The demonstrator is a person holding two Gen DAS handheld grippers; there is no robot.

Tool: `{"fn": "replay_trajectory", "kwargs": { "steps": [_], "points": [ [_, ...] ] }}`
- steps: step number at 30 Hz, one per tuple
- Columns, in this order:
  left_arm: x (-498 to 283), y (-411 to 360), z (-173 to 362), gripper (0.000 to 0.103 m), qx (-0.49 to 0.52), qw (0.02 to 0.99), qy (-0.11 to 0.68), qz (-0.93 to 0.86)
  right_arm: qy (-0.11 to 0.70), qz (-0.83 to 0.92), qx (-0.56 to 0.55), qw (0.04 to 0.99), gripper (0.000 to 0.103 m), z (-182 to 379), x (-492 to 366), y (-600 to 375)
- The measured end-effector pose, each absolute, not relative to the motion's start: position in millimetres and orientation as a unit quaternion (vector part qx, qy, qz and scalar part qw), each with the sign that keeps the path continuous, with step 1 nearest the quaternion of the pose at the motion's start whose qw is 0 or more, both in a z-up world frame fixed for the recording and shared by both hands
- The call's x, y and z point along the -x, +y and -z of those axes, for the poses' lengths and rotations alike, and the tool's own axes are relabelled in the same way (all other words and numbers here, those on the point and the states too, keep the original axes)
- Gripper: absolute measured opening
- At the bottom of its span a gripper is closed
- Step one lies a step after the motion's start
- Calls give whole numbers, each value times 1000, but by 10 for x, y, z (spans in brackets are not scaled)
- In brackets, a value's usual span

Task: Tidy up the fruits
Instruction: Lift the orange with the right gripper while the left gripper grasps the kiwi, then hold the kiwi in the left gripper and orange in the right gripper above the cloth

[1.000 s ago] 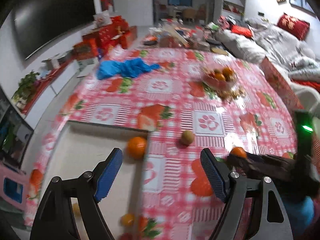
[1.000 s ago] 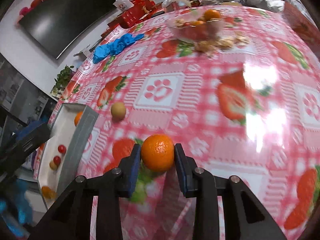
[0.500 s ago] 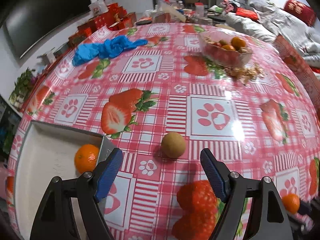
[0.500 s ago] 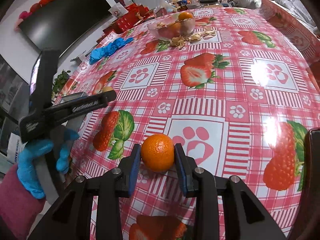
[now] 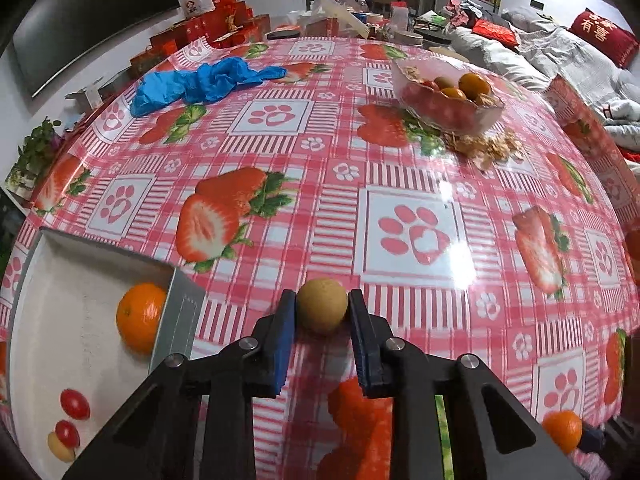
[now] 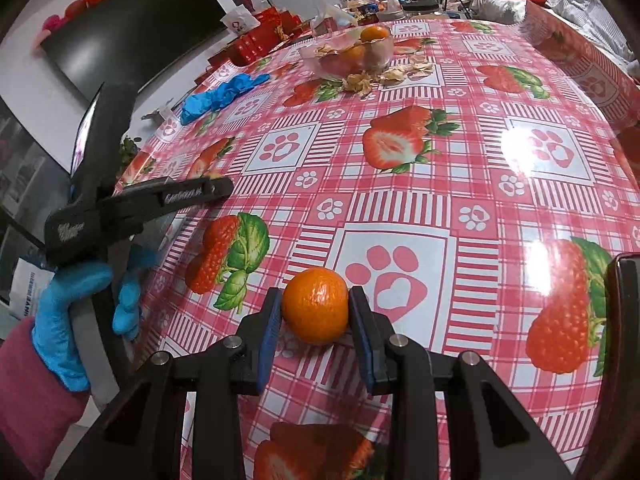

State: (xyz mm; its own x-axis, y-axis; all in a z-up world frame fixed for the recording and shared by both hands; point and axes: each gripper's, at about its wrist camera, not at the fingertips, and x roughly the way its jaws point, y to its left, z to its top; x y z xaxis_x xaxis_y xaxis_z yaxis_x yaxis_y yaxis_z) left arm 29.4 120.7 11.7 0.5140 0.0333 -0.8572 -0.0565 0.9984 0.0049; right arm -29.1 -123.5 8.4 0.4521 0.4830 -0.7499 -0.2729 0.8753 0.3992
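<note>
Black plastic fingers [image 5: 366,344] with blue ribbed pads and silver screws. Left hand [image 6: 76,312] in blue glove, maroon sleeve. White lettering on left gripper [image 6: 182,197], apparently a brand.

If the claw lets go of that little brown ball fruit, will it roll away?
Probably. The brown fruit looks round and the tablecloth is glossy, so it could roll. It likely feels light and firm: the left gripper pinches it between blue pads with no dent showing. The tray wall beside it might stop it.
</note>
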Motion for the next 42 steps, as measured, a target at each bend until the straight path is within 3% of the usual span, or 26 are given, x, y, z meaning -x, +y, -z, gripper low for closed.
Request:
{"fn": "replay_trajectory", "kwargs": {
  "steps": [17, 42],
  "points": [
    [1134, 1355, -124, 28, 23, 874, 485, -25, 468, -223, -68, 853, 36, -118, 566, -1108],
    [1335, 1354, -115, 28, 24, 880, 473, -21, 474, -217, -38, 852, 37, -128, 726, -996]
  ]
}}
